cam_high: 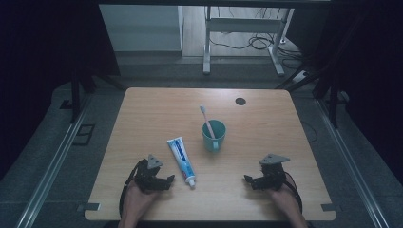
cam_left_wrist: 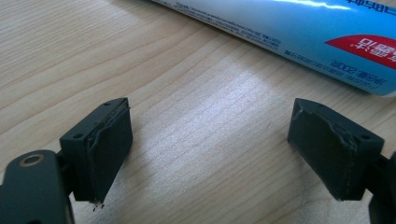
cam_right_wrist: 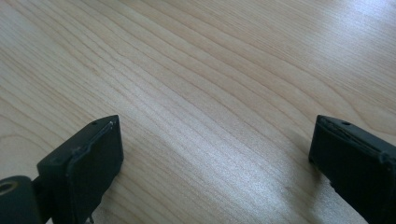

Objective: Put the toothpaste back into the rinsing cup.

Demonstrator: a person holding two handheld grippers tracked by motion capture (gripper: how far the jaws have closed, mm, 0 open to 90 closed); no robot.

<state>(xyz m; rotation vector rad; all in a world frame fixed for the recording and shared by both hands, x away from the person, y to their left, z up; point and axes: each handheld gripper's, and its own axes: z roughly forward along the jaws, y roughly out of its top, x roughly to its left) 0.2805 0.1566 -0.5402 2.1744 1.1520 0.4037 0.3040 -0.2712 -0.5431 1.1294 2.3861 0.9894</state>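
A blue and white toothpaste tube point(cam_high: 182, 160) lies near the middle of the wooden table point(cam_high: 152, 114), cap end toward the front. Behind it to the right stands a teal cup point(cam_high: 214, 135) with a pink toothbrush point(cam_high: 207, 121) leaning in it. My left gripper point(cam_high: 170, 179) rests low at the front left, pointing at the tube; its jaws stand apart with bare wood between them point(cam_left_wrist: 210, 149), and the tube point(cam_left_wrist: 299, 32) lies just beyond. My right gripper point(cam_high: 247, 179) sits at the front right, open over bare wood point(cam_right_wrist: 215, 163).
A small dark round hole point(cam_high: 240, 101) marks the table's far right part. Beyond the far edge stand a white frame's legs point(cam_high: 207, 47) and loose cables point(cam_high: 256, 43) on the floor. Metal rails point(cam_high: 52, 166) run along both sides of the table.
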